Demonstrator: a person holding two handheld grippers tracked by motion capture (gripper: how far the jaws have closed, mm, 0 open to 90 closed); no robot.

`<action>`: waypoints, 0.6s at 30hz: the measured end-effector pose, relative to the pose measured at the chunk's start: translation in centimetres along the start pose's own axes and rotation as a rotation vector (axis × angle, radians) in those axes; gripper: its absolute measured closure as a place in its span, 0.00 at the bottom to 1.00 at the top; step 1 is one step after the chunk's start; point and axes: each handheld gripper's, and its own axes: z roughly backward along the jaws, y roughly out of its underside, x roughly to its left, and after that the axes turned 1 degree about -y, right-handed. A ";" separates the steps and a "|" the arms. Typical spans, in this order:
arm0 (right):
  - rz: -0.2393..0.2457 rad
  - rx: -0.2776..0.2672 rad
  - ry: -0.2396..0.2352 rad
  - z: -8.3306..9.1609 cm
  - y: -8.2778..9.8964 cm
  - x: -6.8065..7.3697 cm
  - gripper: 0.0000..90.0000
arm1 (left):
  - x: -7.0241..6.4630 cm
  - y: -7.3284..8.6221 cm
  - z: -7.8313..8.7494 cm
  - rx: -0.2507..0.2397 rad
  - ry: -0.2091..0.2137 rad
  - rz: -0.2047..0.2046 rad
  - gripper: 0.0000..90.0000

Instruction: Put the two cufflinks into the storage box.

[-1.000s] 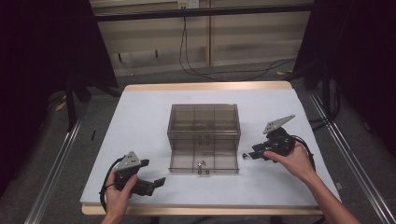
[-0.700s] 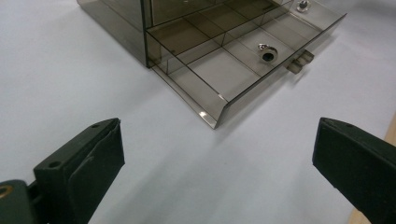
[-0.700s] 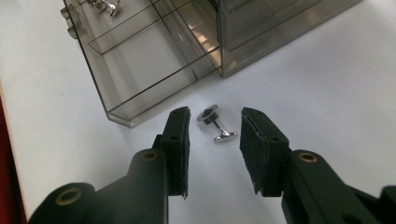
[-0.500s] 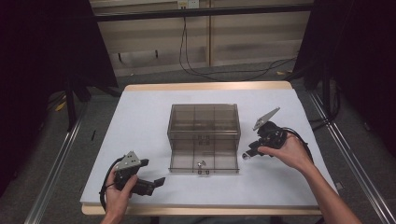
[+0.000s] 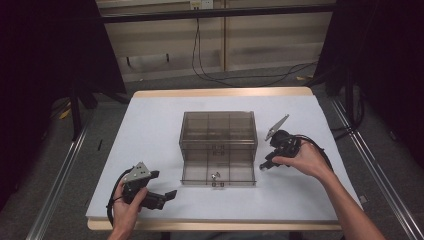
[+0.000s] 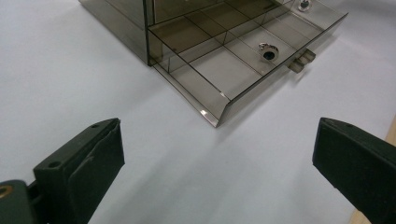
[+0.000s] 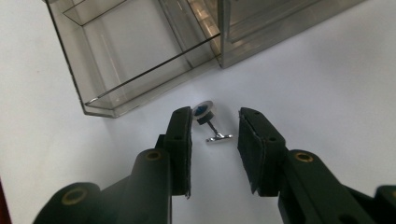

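Note:
A smoked clear drawer box [image 5: 218, 131] stands mid-table with its bottom drawer [image 5: 199, 175] pulled out toward me. A small silver cufflink [image 5: 216, 175] lies in that drawer, and the left gripper view shows this cufflink [image 6: 268, 50] too. My right gripper [image 5: 265, 165] is held low beside the drawer's right front corner. In the right gripper view a second cufflink [image 7: 210, 123] lies on the table between the narrow-set pads of the right gripper [image 7: 217, 114]; they do not press it. My left gripper [image 5: 162, 187] rests at the front left, and the left gripper view shows it [image 6: 217, 135] wide open with nothing in it.
The white table top [image 5: 150, 130] has bare room left of the box and behind it. Its wooden front edge [image 5: 215, 226] runs just below my left hand. Another small shiny piece [image 6: 303, 4] sits farther along the drawer. Cables lie on the floor beyond the table.
My right hand has shifted left toward the box's right side, and its grey plate has tilted up. The left hand and the drawer have stayed put.

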 end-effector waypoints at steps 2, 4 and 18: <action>0.002 -0.002 0.002 -0.1 0.0 0.0 0.73 | 0.0 0.0 0.0 0.000 0.002 0.001 0.02; 0.013 -0.001 -0.005 -0.2 -0.1 0.0 0.74 | 0.0 0.0 0.0 0.005 0.006 -0.005 0.02; 0.061 0.054 0.010 -1.8 -0.5 0.4 0.73 | 0.0 0.0 0.0 0.000 0.009 -0.006 0.02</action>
